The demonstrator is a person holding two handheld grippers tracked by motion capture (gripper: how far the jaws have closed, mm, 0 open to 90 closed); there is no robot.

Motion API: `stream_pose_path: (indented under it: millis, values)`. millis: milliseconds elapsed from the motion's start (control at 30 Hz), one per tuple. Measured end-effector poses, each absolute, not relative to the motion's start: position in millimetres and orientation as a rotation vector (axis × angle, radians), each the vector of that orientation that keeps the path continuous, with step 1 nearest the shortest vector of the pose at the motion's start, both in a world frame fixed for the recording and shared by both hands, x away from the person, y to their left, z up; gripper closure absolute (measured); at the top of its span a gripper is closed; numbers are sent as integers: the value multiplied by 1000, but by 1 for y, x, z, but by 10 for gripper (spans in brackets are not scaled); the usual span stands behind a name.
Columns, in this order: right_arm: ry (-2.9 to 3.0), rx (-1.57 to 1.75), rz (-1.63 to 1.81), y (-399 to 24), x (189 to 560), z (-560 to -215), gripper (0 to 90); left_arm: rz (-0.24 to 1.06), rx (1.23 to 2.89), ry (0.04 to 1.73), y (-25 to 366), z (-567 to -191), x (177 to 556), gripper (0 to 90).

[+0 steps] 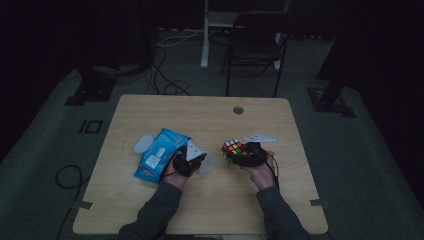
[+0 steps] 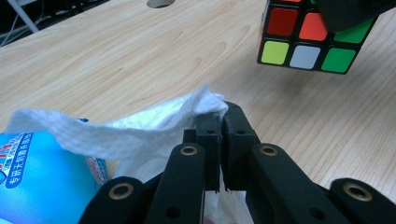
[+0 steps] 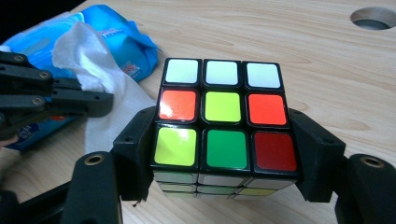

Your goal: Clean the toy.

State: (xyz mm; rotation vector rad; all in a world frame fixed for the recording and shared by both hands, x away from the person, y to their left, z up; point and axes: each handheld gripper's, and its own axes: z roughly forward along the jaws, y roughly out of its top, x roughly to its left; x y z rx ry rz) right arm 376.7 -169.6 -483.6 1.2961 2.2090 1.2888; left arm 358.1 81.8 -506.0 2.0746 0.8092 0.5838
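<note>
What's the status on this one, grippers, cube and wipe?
Left gripper shut on white wipe, beside blue wipe pack. Right gripper shut on puzzle cube, held above table. Nothing between wipe and cube.

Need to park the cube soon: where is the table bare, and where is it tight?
Bare: the wooden table between its round hole and the far left corner; also its near edge. Crowded: the middle, around the blue wipes pack, white wipe and colourful puzzle cube.
</note>
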Motion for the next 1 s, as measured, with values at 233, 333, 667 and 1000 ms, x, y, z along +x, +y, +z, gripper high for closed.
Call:
stream_pose_path:
  millis: [233, 333, 667, 1000]
  values:
    - [2200, 1278, 1219, -176, 378, -487, 338, 600, 2099, 829, 88, -509, 359, 879]
    - [2193, 1270, 1188, -178, 378, -489, 338, 602, 2107, 836, 90, -509, 359, 877]
    - [2187, 1304, 1141, -185, 381, -500, 338, 591, 2147, 823, 86, -514, 353, 869]
    - [2188, 1304, 1104, -187, 382, -507, 337, 570, 2139, 846, 85, -517, 349, 861]
